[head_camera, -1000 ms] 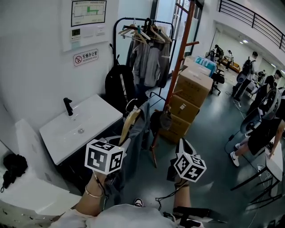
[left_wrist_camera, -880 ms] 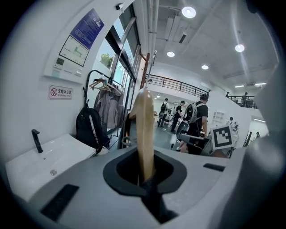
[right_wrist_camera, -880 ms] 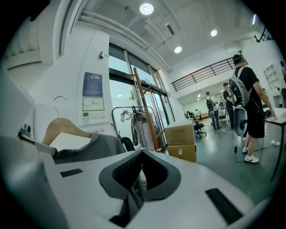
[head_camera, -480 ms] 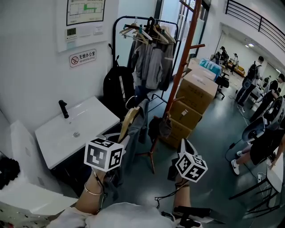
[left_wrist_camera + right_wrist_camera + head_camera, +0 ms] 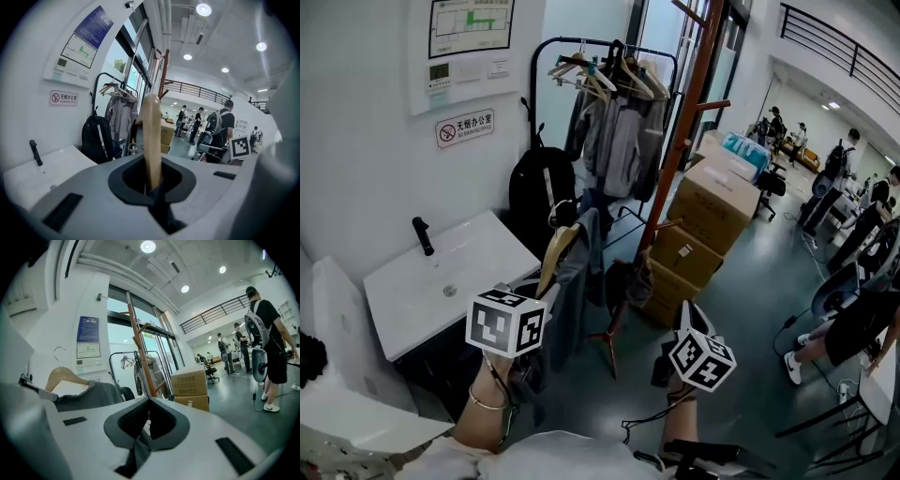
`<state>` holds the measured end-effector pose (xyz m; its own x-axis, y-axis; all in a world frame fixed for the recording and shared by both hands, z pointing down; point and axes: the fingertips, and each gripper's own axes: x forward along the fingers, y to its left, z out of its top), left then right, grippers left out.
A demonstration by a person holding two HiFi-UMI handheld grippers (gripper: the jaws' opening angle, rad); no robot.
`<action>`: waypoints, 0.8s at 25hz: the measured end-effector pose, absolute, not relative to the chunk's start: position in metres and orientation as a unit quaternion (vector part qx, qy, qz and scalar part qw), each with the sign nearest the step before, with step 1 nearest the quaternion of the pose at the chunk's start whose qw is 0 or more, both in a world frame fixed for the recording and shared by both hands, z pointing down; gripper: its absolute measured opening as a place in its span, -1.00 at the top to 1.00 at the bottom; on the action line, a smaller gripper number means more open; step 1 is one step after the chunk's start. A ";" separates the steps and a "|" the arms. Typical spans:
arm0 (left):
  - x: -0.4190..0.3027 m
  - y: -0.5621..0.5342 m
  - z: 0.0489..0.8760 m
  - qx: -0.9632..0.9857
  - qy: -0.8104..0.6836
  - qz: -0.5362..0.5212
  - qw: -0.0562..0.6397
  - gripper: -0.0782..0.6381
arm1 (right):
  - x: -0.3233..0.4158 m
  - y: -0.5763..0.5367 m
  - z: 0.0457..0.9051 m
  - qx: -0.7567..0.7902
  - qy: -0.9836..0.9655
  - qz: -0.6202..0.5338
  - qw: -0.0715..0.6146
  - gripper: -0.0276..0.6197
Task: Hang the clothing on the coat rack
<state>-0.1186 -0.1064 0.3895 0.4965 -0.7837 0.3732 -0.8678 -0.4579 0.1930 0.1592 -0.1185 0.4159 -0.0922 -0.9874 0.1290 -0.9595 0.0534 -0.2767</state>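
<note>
The left gripper (image 5: pixel 153 183) is clenched on a wooden hanger (image 5: pixel 151 136) that carries a gray garment (image 5: pixel 572 291), in front of the coat rack (image 5: pixel 565 39) and well apart from it. The right gripper (image 5: pixel 149 399), farther from the rack, seems closed on nothing.

No-smoking wall sign (image 5: pixel 464 128), reads 无烟办公室

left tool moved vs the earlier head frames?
Yes. Holding the hanger, the left tool has advanced along the sink's front edge, toward the black rail beyond it.
</note>
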 end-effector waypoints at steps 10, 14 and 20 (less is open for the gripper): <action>-0.112 -0.121 0.394 0.836 -0.504 0.121 0.181 0.73 | 0.173 -0.138 0.436 -0.666 0.724 -0.170 0.055 0.84; -0.110 -0.133 0.395 0.835 -0.505 0.126 0.179 0.73 | 0.176 -0.146 0.450 -0.667 0.720 -0.184 0.054 0.84; -0.107 -0.162 0.397 0.836 -0.502 0.133 0.177 0.73 | 0.185 -0.171 0.448 -0.672 0.716 -0.181 0.056 0.84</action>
